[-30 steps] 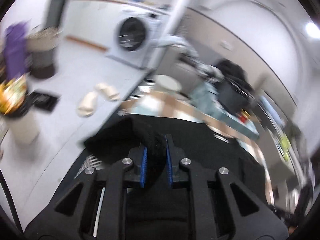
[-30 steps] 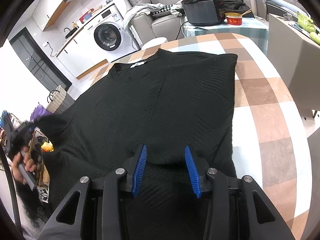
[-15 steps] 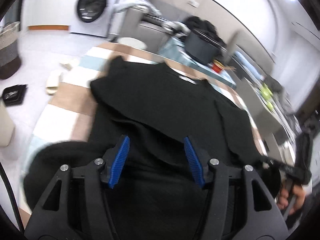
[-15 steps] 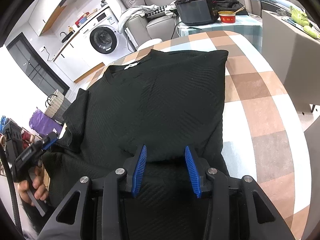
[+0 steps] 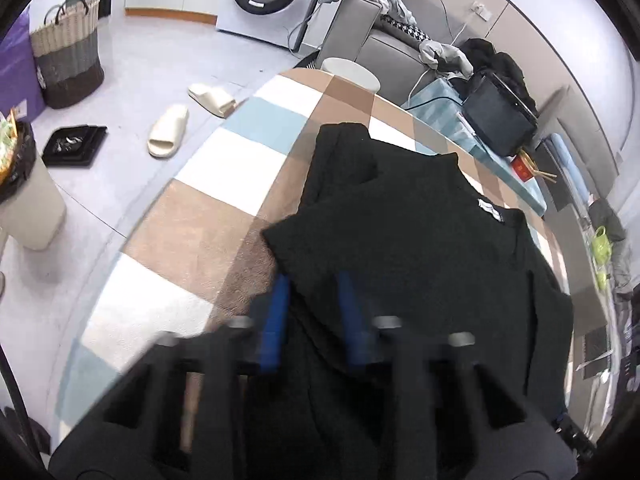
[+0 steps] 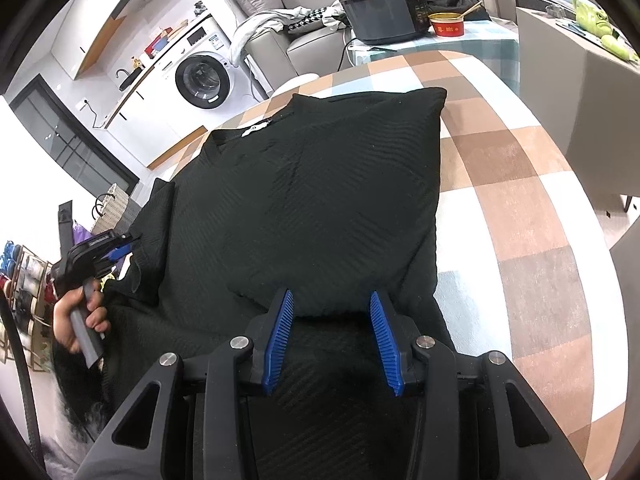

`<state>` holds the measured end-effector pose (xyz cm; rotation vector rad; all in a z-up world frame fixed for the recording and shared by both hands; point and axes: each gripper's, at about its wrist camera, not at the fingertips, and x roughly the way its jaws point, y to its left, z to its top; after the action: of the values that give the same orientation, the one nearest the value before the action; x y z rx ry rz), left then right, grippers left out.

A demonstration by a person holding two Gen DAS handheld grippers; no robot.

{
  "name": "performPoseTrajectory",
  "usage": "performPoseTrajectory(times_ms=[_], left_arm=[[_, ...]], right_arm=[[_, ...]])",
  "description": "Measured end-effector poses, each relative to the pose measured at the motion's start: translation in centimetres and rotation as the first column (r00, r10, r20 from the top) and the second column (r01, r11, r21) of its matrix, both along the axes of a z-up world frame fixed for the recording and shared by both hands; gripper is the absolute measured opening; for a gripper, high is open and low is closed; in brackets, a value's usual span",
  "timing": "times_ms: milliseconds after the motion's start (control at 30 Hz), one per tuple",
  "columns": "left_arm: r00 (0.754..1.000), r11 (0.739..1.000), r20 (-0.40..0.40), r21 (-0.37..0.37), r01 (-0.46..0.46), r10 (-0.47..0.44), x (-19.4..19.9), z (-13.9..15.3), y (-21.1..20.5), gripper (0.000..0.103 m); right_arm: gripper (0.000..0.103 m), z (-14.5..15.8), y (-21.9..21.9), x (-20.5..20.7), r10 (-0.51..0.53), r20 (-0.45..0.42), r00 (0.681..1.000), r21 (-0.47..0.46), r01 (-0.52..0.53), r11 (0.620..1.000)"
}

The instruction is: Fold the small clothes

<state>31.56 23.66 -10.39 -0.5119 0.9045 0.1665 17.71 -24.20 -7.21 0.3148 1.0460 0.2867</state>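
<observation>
A black knit top [image 5: 420, 240] lies spread on the checkered table [image 5: 224, 168], its collar label at the far end. In the right wrist view the top's [image 6: 320, 184] right side is folded in over the body. My left gripper [image 5: 314, 312] is at the top's near left part, its jaws closing with a fold of black fabric between the blurred blue pads. From the right wrist view, that left gripper [image 6: 120, 248] sits at the sleeve edge in a person's hand [image 6: 76, 316]. My right gripper [image 6: 330, 300] stands open over the near hem, which lies unpinched between its tips.
The table [image 6: 520, 200] has bare checkered cloth to the right. On the floor at left are two slippers [image 5: 168, 132], a woven basket [image 5: 68, 52] and a bin [image 5: 24, 200]. A washing machine [image 6: 202, 82], a black appliance [image 6: 384, 16] and a red bowl [image 6: 448, 24] stand behind.
My left gripper let go of the raised black fabric, opened wide, then dropped toward the top's left side, where its jaws narrow on a fold. The right gripper has stayed put.
</observation>
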Motion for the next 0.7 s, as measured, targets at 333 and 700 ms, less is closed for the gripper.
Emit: performPoseTrajectory(times_ms=[333, 700], left_arm=[[0.932, 0.954, 0.222, -0.027, 0.298, -0.285, 2.8, 6.6, -9.2, 0.008], [0.954, 0.954, 0.121, 0.157, 0.255, -0.275, -0.8, 6.2, -9.2, 0.06]], right_arm=[[0.041, 0.4, -0.2, 0.0, -0.011, 0.004, 1.0, 0.004, 0.011, 1.0], [0.042, 2.7, -0.9, -0.2, -0.043, 0.06, 0.997, -0.034, 0.045, 0.998]])
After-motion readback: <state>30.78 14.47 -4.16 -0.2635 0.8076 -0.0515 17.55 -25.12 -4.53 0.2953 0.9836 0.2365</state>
